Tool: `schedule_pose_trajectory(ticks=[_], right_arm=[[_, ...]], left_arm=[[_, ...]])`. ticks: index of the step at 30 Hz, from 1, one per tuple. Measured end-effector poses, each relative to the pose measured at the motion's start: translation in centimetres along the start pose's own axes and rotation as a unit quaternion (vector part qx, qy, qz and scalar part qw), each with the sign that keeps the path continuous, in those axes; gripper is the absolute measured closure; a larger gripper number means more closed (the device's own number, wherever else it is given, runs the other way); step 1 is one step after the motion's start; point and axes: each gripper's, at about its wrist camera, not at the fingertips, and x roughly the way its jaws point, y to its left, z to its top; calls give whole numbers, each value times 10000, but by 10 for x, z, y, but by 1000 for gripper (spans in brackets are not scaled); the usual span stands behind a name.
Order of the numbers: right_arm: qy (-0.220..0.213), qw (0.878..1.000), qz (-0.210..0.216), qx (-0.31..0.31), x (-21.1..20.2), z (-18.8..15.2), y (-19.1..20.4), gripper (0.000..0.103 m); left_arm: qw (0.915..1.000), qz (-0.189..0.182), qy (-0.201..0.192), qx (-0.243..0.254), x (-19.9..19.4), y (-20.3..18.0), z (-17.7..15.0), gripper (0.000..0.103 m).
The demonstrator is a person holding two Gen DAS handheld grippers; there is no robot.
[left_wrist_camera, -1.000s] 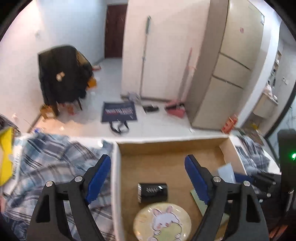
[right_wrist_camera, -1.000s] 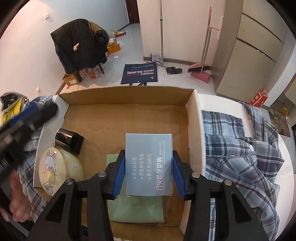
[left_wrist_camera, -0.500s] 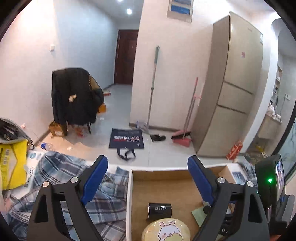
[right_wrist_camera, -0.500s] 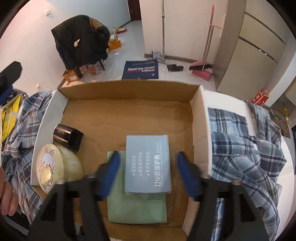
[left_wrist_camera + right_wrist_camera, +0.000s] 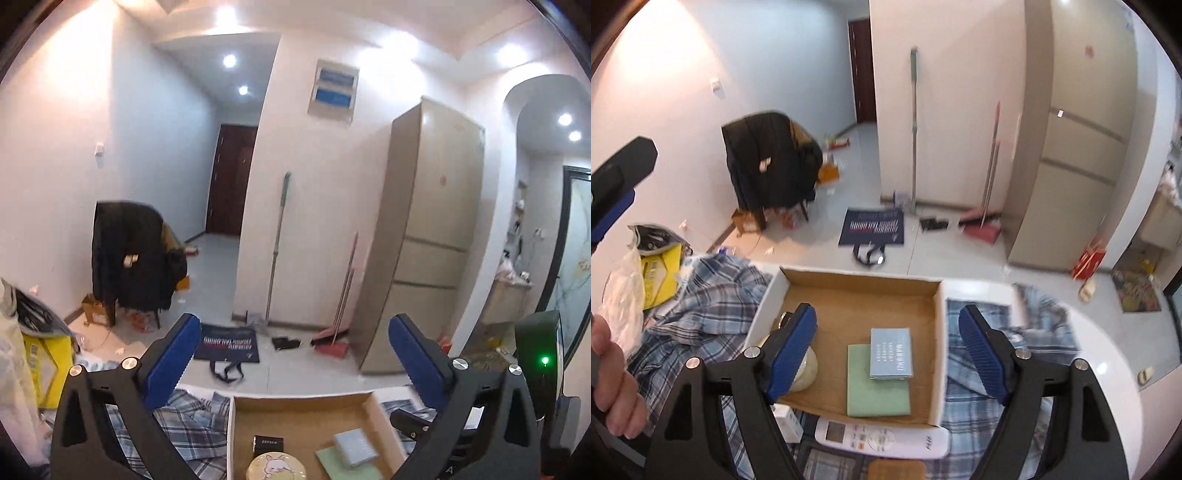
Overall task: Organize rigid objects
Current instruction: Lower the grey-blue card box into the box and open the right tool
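A: Change? Right gripper point(image 5: 886, 347) let go of the blue box point(image 5: 891, 353), pulled back, jaws apart and empty. That item's placed.
B: Where?
A: In the carton point(image 5: 936, 332), on the green pad point(image 5: 877, 384), below and ahead of the jaws.
B: Left gripper point(image 5: 291, 358)?
A: Raised above the carton, apart, empty.

White walls, tiled floor point(image 5: 945, 254), beige fridge point(image 5: 428, 236), coat-draped chair point(image 5: 772, 166).
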Motion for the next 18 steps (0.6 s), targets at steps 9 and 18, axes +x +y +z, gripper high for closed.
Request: schedule_pose_trajectory(ticks=[9,18], right_arm=[[-766,9970,-13,100,-88,-14,-4,17],[-957,9949,85,300,-122,-46,-12,14]], left_arm=[[9964,322,-615,493,-100,-35,11,0],[9969,208,69,759,-124,-58,-18,0]])
